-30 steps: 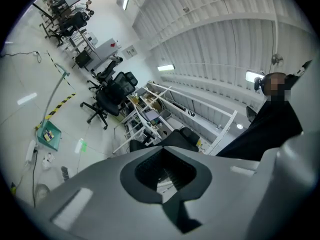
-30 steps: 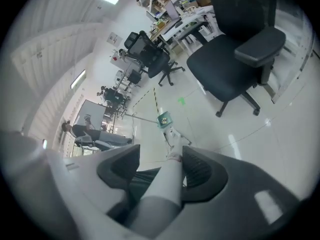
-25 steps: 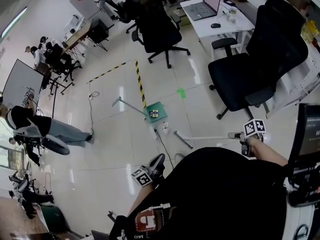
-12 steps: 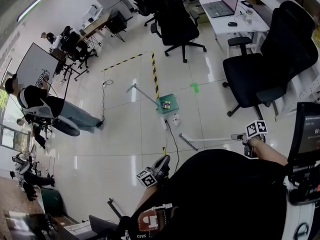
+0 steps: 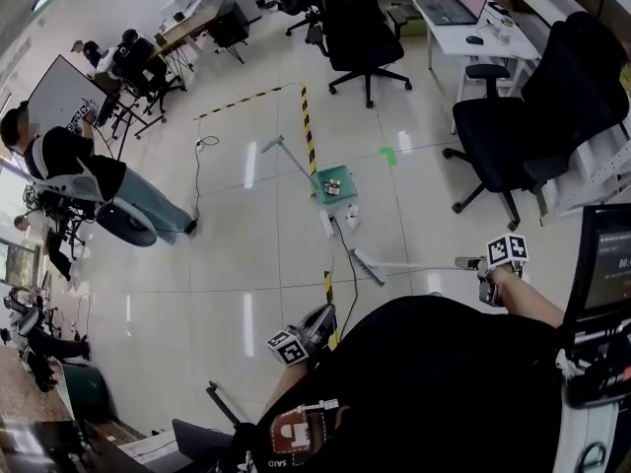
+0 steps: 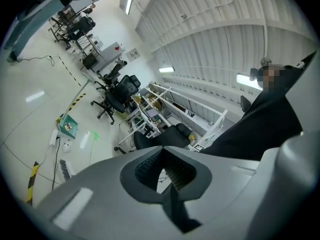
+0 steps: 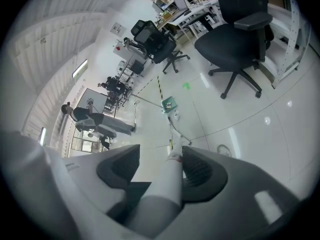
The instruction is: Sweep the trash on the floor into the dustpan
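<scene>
A green dustpan (image 5: 333, 185) with a long handle stands on the white floor, with small scraps lying in it. Just short of it lies a white piece of trash (image 5: 352, 221) beside a white power strip (image 5: 326, 224). The broom head (image 5: 367, 267) rests on the floor nearer me. Its white handle (image 5: 424, 265) runs to my right gripper (image 5: 471, 263), which is shut on it. The right gripper view has the handle (image 7: 172, 169) passing between the jaws toward the dustpan (image 7: 169, 103). My left gripper (image 5: 317, 318) hangs by my body, shut on nothing (image 6: 161, 156).
A black cable (image 5: 345, 274) runs from the power strip toward me. Yellow-black tape (image 5: 309, 136) crosses the floor behind the dustpan. Black office chairs (image 5: 532, 131) and a desk with a laptop (image 5: 463, 3) stand at the right and back. A seated person (image 5: 79, 170) is at the left.
The head view has swung, so the dustpan now sits higher and further right in the picture. The broom head has stayed on the floor short of it. Both grippers are held as before.
</scene>
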